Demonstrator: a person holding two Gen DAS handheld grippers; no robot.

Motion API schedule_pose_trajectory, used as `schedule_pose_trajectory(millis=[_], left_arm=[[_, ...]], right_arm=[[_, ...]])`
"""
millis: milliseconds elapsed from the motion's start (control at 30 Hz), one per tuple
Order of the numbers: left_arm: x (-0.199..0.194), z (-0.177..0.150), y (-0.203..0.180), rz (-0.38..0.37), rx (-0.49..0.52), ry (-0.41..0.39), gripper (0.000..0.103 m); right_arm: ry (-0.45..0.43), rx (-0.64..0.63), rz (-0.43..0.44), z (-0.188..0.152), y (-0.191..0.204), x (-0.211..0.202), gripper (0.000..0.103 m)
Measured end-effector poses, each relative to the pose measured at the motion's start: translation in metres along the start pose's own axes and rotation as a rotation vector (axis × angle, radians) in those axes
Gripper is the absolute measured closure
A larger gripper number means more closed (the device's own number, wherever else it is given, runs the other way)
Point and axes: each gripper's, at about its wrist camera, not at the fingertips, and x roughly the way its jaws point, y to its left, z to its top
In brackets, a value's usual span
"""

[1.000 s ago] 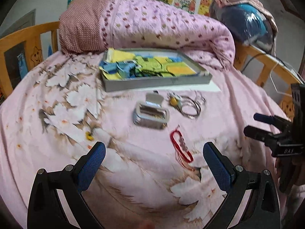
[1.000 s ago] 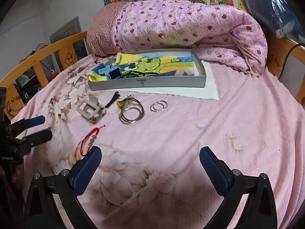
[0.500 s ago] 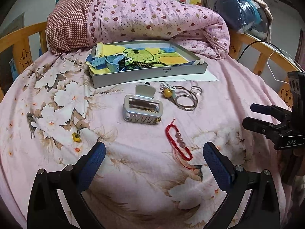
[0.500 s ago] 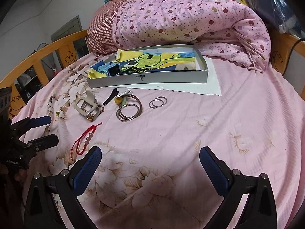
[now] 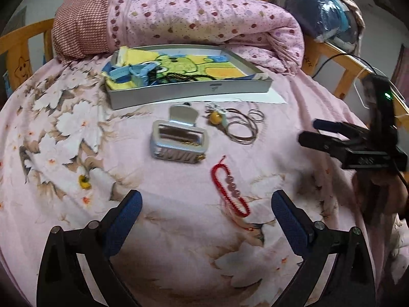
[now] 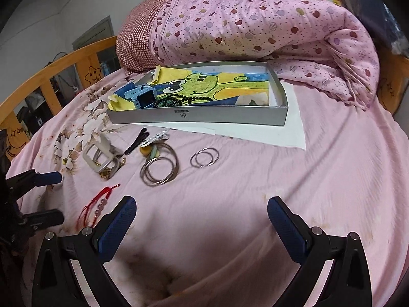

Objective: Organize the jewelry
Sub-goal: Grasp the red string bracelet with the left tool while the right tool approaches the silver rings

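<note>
A grey tray (image 5: 189, 90) (image 6: 199, 119) lined with a frog drawing holds a blue watch (image 6: 141, 97) and a dark bead string (image 6: 179, 99). In front of it on the pink sheet lie a silver buckle (image 5: 179, 140) (image 6: 101, 157), silver bangles (image 5: 241, 130) (image 6: 159, 167), two small rings (image 6: 204, 157), a yellow bead charm (image 5: 216, 116) and a red cord bracelet (image 5: 230, 189) (image 6: 95, 206). My left gripper (image 5: 205, 211) hovers open just before the red bracelet. My right gripper (image 6: 202, 216) is open over bare sheet, nearer than the bangles.
A rolled pink dotted quilt (image 6: 255, 28) lies behind the tray. Wooden bed rails (image 6: 51, 69) ring the bed. A white paper sheet (image 6: 281, 133) sticks out under the tray. A small yellow bit (image 5: 84, 180) rests on the floral print at left.
Both grippers have moved forward toward the jewelry, so the tray and items look nearer. Both stayed open, and nothing on the bed has shifted.
</note>
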Motion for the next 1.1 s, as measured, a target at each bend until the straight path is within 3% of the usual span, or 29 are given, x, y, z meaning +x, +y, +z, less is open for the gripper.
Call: schedule_pose_trajectory(millis=[267, 433, 467, 567, 733, 900, 1100], left_arm=[[0.022, 0.007, -0.01, -0.06, -0.004, 0.055, 0.044], [0.041, 0.008, -0.01, -0.033, -0.013, 0.113, 0.068], [0.044, 0.008, -0.01, -0.012, -0.015, 0.117, 0.074], [0.048, 0.01, -0.009, 0.033, -0.018, 0.113, 0.083], [0.055, 0.015, -0.006, 0.068, -0.033, 0.106, 0.093], [0.061, 0.022, -0.007, 0.084, -0.031, 0.1, 0.094], [0.068, 0.029, -0.008, 0.088, -0.037, 0.098, 0.094]], right_arm=[[0.004, -0.009, 0.043, 0.018, -0.02, 0.018, 0.004], [0.032, -0.028, 0.075, 0.032, -0.029, 0.042, 0.021], [0.038, -0.032, 0.08, 0.034, -0.03, 0.047, 0.029], [0.056, -0.051, 0.102, 0.04, -0.032, 0.061, 0.04], [0.091, -0.085, 0.146, 0.044, -0.028, 0.079, 0.046], [0.104, -0.088, 0.17, 0.043, -0.028, 0.082, 0.05], [0.112, -0.123, 0.179, 0.042, -0.021, 0.083, 0.074]])
